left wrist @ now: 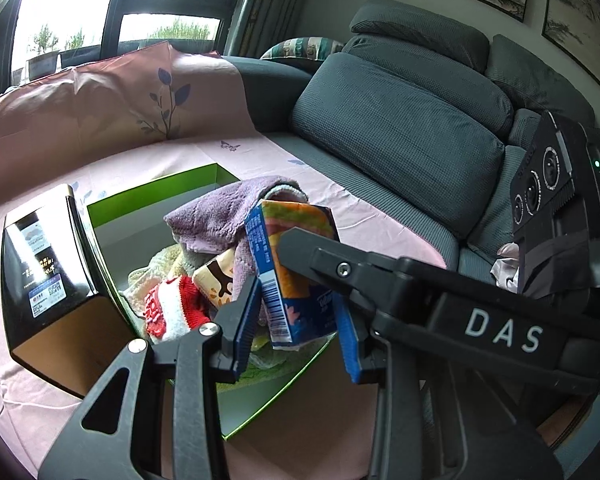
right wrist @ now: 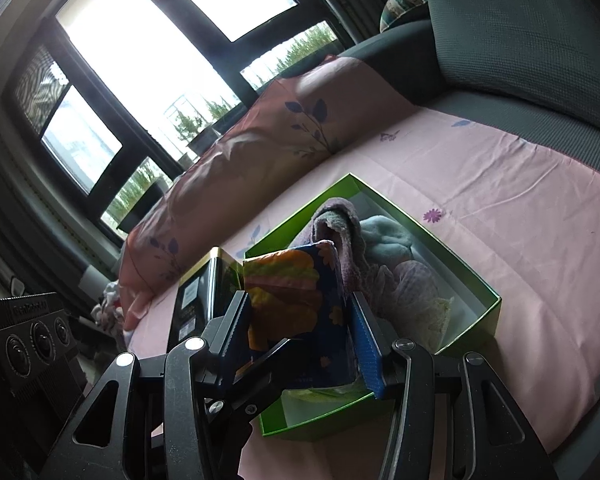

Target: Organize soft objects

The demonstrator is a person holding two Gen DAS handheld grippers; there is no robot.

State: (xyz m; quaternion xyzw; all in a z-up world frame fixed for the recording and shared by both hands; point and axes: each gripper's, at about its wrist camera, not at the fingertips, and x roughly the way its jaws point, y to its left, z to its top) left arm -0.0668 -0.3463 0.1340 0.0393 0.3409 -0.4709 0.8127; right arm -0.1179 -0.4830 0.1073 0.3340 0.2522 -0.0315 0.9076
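A tissue pack [left wrist: 288, 280], blue with orange and green print, hangs upright over the green box [left wrist: 152, 188]. My left gripper [left wrist: 296, 328] is shut on its lower part, blue pads on either side. A black finger [left wrist: 320, 256] of my right gripper crosses the pack's upper edge. In the right wrist view my right gripper [right wrist: 300, 332] is shut on the same tissue pack [right wrist: 300, 304], and a left finger [right wrist: 260, 372] crosses below it. The green box [right wrist: 320, 420] holds a purple towel [left wrist: 216, 216], a red and white knit piece [left wrist: 172, 304] and other soft cloths.
A glossy black box [left wrist: 40, 264] stands against the green box's left side. Both rest on a pink sheet [right wrist: 520, 208] spread over a grey sofa [left wrist: 400, 120]. A pink flowered pillow [right wrist: 260, 136] lies behind, under the window. Crumpled cloth [left wrist: 506, 268] lies by the sofa cushions.
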